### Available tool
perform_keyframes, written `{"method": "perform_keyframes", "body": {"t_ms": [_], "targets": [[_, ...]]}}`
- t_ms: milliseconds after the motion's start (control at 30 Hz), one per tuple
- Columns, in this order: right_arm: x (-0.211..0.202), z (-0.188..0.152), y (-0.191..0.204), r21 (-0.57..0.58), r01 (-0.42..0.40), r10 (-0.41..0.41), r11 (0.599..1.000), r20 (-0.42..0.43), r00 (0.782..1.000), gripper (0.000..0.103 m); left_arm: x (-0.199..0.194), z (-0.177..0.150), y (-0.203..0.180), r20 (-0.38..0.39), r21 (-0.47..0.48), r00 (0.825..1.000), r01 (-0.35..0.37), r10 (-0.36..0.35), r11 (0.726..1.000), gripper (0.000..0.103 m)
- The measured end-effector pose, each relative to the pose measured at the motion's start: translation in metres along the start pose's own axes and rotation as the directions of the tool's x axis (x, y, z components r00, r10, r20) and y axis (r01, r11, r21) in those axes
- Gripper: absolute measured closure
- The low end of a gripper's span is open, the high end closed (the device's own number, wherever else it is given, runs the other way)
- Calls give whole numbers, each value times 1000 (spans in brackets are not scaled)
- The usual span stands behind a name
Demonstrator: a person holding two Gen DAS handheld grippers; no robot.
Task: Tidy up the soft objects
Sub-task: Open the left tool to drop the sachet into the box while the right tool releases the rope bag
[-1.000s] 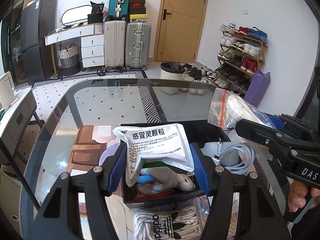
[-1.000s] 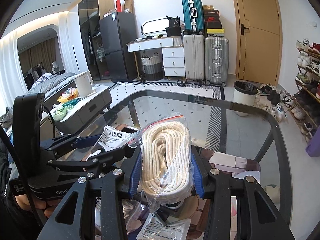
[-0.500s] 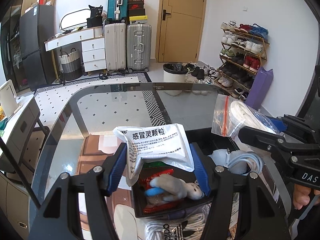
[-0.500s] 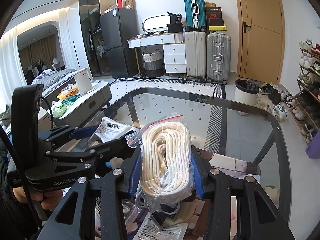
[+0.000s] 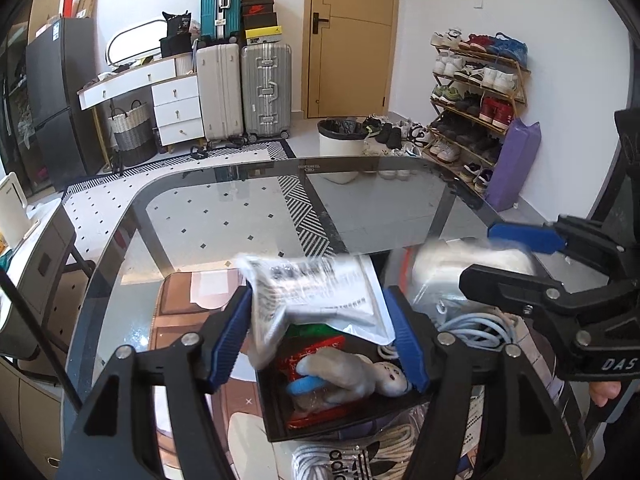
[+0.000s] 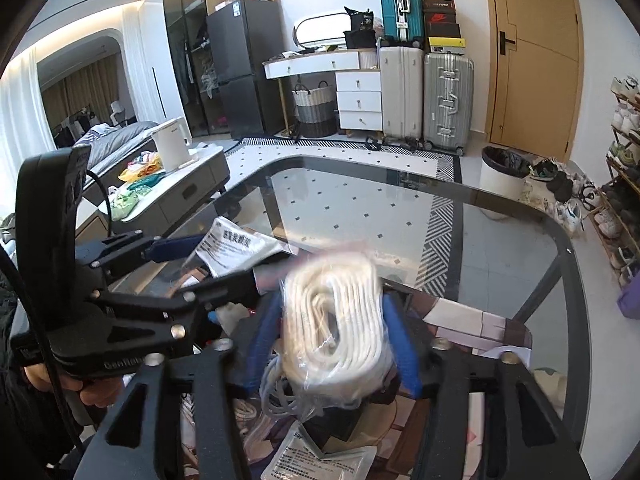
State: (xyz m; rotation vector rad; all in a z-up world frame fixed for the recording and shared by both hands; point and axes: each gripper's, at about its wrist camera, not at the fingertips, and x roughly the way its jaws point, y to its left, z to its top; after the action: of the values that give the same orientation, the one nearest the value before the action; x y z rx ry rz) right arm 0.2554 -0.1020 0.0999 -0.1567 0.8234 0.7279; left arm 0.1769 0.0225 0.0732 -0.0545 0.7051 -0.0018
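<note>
My left gripper (image 5: 316, 306) has its jaws opening around a white medicine pouch (image 5: 316, 296), which is blurred and slipping loose over a black box (image 5: 280, 420). A grey plush toy (image 5: 344, 368) and a red packet (image 5: 316, 354) lie in that box. My right gripper (image 6: 332, 308) is also opening; its blue pads stand clear of a clear bag of white rope (image 6: 340, 332), blurred between them. In the left wrist view the rope bag (image 5: 460, 260) hangs at the right gripper (image 5: 496, 258), over a coiled white cable (image 5: 472, 324).
A dark-rimmed glass table (image 5: 240, 216) carries everything. A bag with adidas print and rope (image 5: 348, 460) lies at the near edge, and another white pouch (image 6: 320, 460) lies below the right gripper. Suitcases (image 5: 244, 88), a bin (image 5: 340, 148) and a shoe rack (image 5: 476, 96) stand beyond.
Both grippers have widened. The pouch and the rope bag, held firmly before, are now blurred and loose between the pads. The rope bag has sunk lower toward the cable.
</note>
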Motion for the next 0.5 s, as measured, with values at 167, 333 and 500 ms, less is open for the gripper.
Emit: {"method": "perform_keyframes", "body": {"t_ms": [167,333,500], "targets": [[-10,-5,-3,-2,10,-10,1000,19,1000,31,-9,-2,2,18,-12,1000,2,-2,1000,15],[-26,-16,-6,8,16,-16,1000,54,998,12,-19,-8,7,34,-25,999,0,1,1000,0],[-41,-32,-6,16,15,-16,1000,71,997,4,-25,-21,6,33,-12,999,-17,17,1000,0]]}}
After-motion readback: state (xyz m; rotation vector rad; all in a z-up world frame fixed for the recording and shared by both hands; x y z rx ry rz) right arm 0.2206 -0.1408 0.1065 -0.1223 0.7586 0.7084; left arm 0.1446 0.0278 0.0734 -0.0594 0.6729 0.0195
